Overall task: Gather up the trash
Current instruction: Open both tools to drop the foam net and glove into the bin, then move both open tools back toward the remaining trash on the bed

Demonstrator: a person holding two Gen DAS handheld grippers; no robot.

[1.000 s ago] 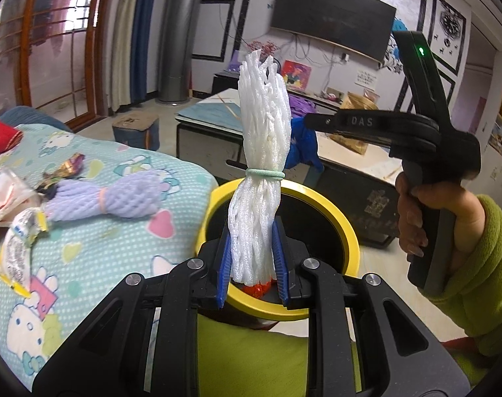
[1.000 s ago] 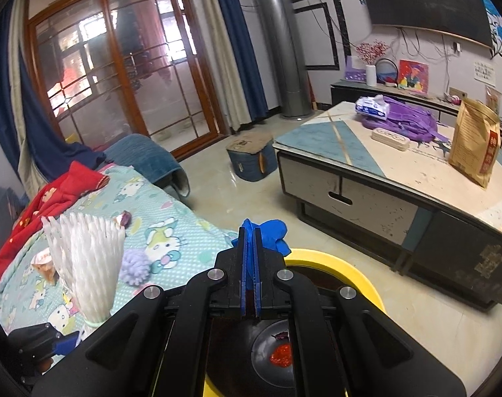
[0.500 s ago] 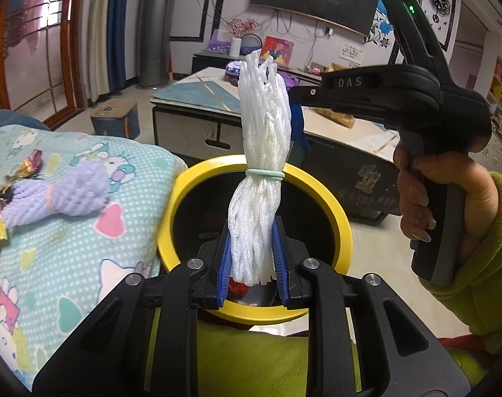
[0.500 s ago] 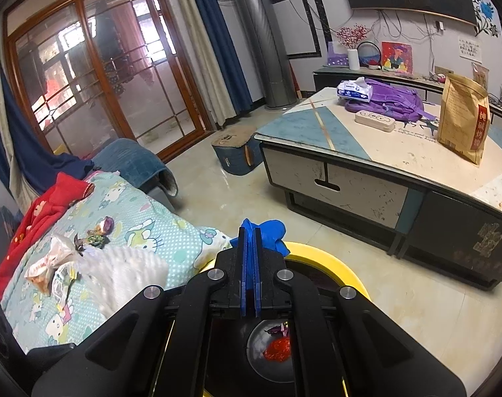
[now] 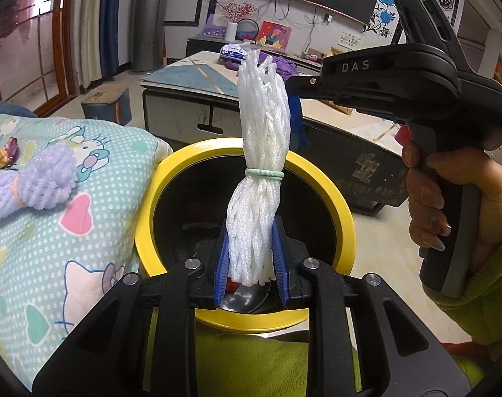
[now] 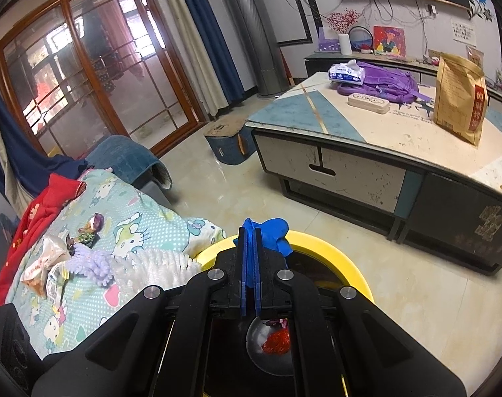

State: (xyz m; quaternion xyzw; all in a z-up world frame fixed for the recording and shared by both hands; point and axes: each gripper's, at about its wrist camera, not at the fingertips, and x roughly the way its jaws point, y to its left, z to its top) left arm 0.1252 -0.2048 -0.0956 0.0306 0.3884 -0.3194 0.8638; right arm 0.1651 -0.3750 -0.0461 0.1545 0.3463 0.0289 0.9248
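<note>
My left gripper [image 5: 251, 258] is shut on a white foam net bundle [image 5: 262, 152] tied with a green band, held upright over the yellow-rimmed black bin [image 5: 337, 198]. My right gripper [image 6: 249, 268] is shut on a blue scrap [image 6: 274, 231], above the bin [image 6: 330, 248]. A red wrapper [image 6: 277, 344] lies in the bin's bottom. The white net also shows at the bin's left in the right wrist view [image 6: 158, 264]. A purple foam net [image 5: 35, 185] and wrappers [image 6: 88, 231] lie on the Hello Kitty blanket [image 5: 85, 231].
A low coffee table [image 6: 366, 152] stands beyond the bin with a purple bag [image 6: 383, 81], tissue pack and brown paper bag [image 6: 459, 99]. A small stool [image 6: 231, 139] stands on the tile floor. Red clothing [image 6: 35, 211] lies at the blanket's far side.
Both grippers have moved further over the bin, which now sits more centred below them. The white net and blue scrap stay held.
</note>
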